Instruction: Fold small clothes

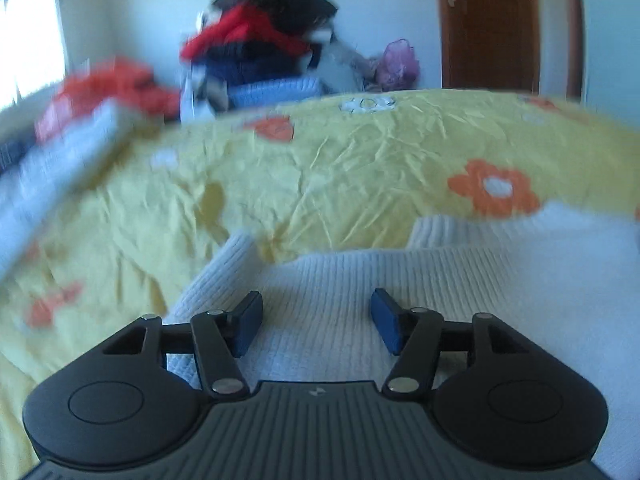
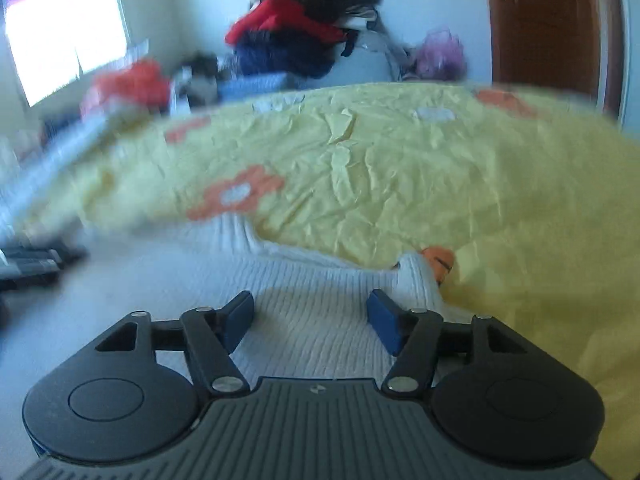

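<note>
A: Where's the garment?

B: White ribbed knit [image 1: 400, 300] spread flat on the yellow flowered bedspread [image 1: 360, 168], near edge of the bed, right under both tools. Prob a small sweater, can't say for sure w/ this blur.

A: Left gripper?

B: Left gripper [image 1: 316, 322] is over the knit's left part, jaws wide apart, nothing btwn the blue pads [image 1: 246, 330]. Can't tell if it touches the fabric.

A: Right one?

B: Right gripper [image 2: 310, 322] same deal: spread, empty, over the knit [image 2: 312, 300] nr its right edge, where a ribbed end sticks up twd an orange flower [image 2: 438, 262] on the cover.

A: Why the two placed like that?

B: My guess: one tool per side so each can pinch an edge or sleeve and fold inward. Laid flat bc folding needs a smooth base.

A: Long axis?

B: Seems to run left–right across the views, parallel to the near bed edge. Ribbed bands point away, twd the far clothes pile [image 1: 272, 28]. Which end is collar vs hem, can't tell.

A: Fold started?

B: Looks not yet; one layer, a raised flap on the left side.
</note>
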`<state>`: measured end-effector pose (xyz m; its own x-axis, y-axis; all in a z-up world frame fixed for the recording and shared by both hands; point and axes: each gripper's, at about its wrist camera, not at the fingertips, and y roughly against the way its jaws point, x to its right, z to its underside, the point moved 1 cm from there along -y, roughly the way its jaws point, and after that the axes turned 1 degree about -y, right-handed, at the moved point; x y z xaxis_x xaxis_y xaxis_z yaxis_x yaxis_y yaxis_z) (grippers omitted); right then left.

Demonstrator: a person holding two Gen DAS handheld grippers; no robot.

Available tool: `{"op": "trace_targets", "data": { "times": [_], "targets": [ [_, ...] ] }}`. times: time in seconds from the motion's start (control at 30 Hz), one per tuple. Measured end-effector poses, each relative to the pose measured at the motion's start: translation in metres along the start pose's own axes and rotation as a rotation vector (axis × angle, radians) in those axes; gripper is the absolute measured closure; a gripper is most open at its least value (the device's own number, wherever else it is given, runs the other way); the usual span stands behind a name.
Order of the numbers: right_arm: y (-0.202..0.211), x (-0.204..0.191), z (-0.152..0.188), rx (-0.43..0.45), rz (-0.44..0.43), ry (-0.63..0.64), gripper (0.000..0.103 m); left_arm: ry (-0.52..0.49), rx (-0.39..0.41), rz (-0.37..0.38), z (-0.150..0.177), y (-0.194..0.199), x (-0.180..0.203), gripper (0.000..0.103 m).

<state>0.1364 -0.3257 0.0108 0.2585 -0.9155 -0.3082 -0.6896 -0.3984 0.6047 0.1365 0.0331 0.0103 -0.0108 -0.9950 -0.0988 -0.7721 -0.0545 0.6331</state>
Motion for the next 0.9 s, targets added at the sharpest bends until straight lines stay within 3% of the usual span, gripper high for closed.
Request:
{"op": "trace_targets", "data": {
  "times": [0.13, 0.23, 0.3, 0.33, 0.4, 0.5, 0.57, 0.77, 0.9],
  "targets": [
    [-0.001, -0.006, 0.003, -0.005, 0.01, 0.025, 0.035, 0.017, 0.01, -0.016, -0.001, 0.001, 0.0, 0.041],
    [-0.001, -0.01, 0.003, -0.003, 0.016, 0.033, 0.035, 0.086, 0.128, -0.102, 0.008, 0.041, -0.004, 0.041],
    [0.001, -0.009, 0.002, 0.003, 0.01, 0.021, 0.034, 0.223, 0.2, -0.094, 0.027, 0.081, -0.023, 0.035],
    [0.003, -0.009, 0.002, 0.006, 0.007, 0.015, 0.035, 0.311, 0.218, -0.075, 0.041, 0.1, -0.035, 0.029],
    [0.0, -0.009, 0.002, 0.008, 0.005, 0.012, 0.034, 0.513, 0.227, -0.039, 0.077, 0.135, -0.062, 0.026],
    [0.0, -0.009, 0.002, 0.006, 0.004, 0.016, 0.033, 0.756, 0.142, -0.012, 0.131, 0.161, -0.088, 0.026],
    [0.001, -0.009, 0.002, 0.007, 0.002, 0.015, 0.033, 0.849, 0.073, 0.043, 0.153, 0.163, -0.096, 0.026],
    [0.002, -0.008, 0.003, 0.01, 0.002, 0.012, 0.033, 0.861, 0.038, 0.174, 0.147, 0.145, -0.088, 0.027],
    [0.004, -0.007, 0.003, 0.019, -0.005, -0.002, 0.033, 0.853, 0.032, 0.111, 0.136, 0.133, -0.081, 0.032]
  ]
}}
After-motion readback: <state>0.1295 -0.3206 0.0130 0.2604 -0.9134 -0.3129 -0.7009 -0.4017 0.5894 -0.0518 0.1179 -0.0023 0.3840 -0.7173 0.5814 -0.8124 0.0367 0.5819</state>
